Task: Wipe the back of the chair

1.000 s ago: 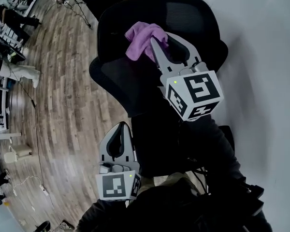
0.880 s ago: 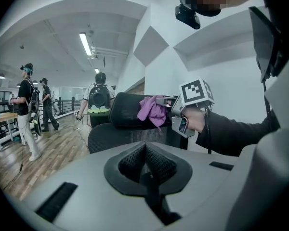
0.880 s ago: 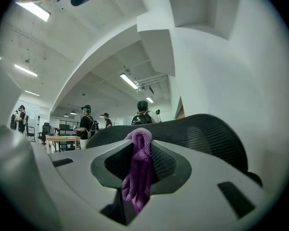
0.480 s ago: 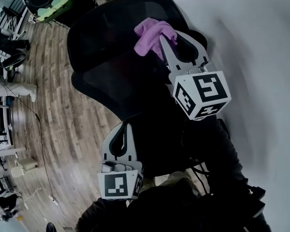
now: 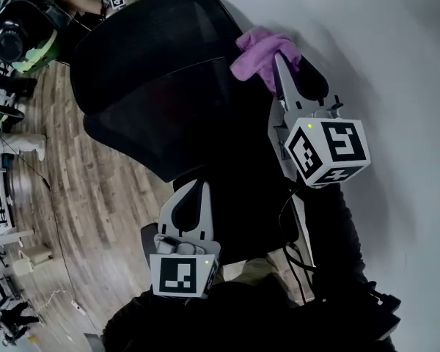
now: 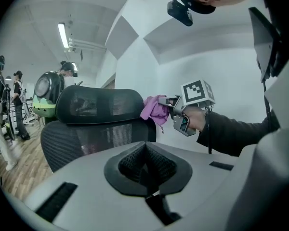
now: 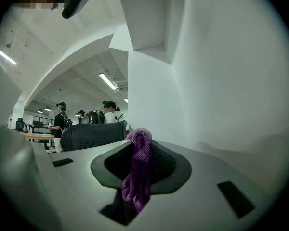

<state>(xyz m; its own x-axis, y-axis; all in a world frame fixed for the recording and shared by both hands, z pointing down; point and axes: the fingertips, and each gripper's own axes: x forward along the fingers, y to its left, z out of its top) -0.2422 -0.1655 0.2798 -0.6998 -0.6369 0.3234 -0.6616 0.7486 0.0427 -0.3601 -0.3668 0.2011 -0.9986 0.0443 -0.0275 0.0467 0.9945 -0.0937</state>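
A black mesh chair fills the top of the head view, its headrest (image 5: 150, 39) above the backrest (image 5: 176, 127). My right gripper (image 5: 280, 59) is shut on a purple cloth (image 5: 260, 53), held at the headrest's right end, close to the white wall. From the left gripper view the cloth (image 6: 154, 109) hangs at that end of the headrest (image 6: 98, 105); contact is unclear. In the right gripper view the cloth (image 7: 137, 174) droops between the jaws. My left gripper (image 5: 193, 189) is low, behind the backrest, shut with nothing in it.
A white wall (image 5: 396, 64) stands close on the right of the chair. Wood floor (image 5: 73, 196) lies to the left. Several people with gear stand far off (image 6: 5, 100), and a desk (image 7: 36, 136) shows in the distance.
My right gripper has carried the purple cloth from the middle of the headrest to its right end. The left gripper has stayed low behind the backrest.
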